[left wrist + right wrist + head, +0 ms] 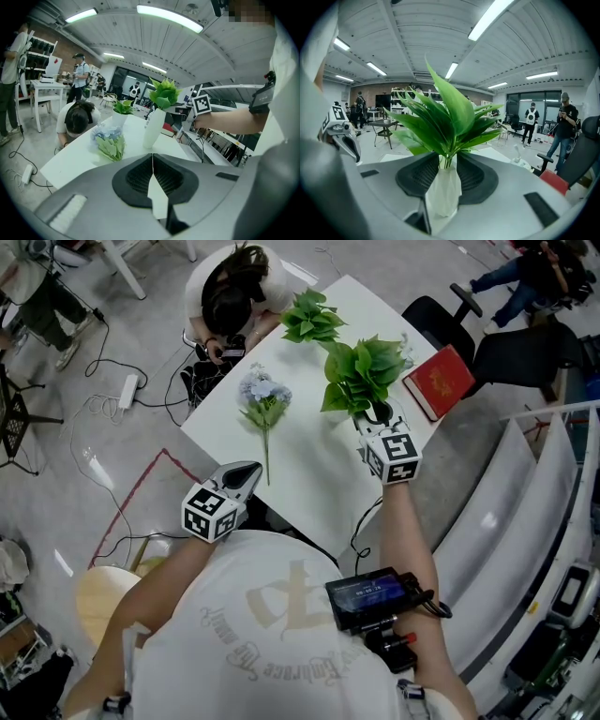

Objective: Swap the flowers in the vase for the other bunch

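Note:
A bunch of green leaves [361, 376] stands in a white vase [153, 129] on the right part of the white table [309, 474]. My right gripper [373, 416] is at the vase's mouth. In the right gripper view the stems and the top of the vase [443, 187] sit between the jaws of this gripper [447, 161], which stand apart without pressing on them. A bunch of pale blue flowers [262, 395] lies flat on the table left of the vase. My left gripper [246, 474] hovers at the table's near edge, shut and empty, its jaws meeting in the left gripper view [152, 161].
A second green plant in a white pot [311, 320] stands at the far end of the table. A red book [439, 381] lies on the right edge. A person [230, 292] crouches at the far left corner. A black chair [436, 320] stands beyond the table.

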A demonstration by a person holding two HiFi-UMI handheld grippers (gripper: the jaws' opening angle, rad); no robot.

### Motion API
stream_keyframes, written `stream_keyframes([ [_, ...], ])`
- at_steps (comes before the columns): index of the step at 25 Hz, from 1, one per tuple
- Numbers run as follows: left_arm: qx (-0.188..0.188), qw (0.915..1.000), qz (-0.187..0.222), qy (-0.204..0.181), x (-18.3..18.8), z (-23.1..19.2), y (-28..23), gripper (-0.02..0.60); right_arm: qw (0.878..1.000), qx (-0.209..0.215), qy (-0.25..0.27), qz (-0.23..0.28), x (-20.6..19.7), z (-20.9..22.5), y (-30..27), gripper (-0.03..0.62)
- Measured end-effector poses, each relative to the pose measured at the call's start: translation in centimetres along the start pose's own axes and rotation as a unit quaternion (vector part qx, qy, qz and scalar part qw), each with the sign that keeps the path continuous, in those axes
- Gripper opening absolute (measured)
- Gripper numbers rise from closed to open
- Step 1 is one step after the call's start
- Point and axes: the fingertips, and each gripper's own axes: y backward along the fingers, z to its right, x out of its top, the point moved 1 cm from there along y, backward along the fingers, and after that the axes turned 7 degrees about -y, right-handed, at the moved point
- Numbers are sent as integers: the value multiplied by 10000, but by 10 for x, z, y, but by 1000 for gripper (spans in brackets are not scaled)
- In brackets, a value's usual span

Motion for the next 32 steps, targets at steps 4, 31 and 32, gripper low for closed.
stream_keyframes([
  [4, -39, 10000, -16, -20, 1, 1, -2, 8, 10000, 54, -82, 17, -2, -1, 4, 118],
  [31, -141, 9998, -30, -144, 4, 14, -7, 8, 9974, 418, -591, -28, -10, 6, 16, 236],
  [32, -138, 9998, -32, -148, 4, 14, -6, 8, 9975, 380, -602, -30, -10, 7, 17, 236],
])
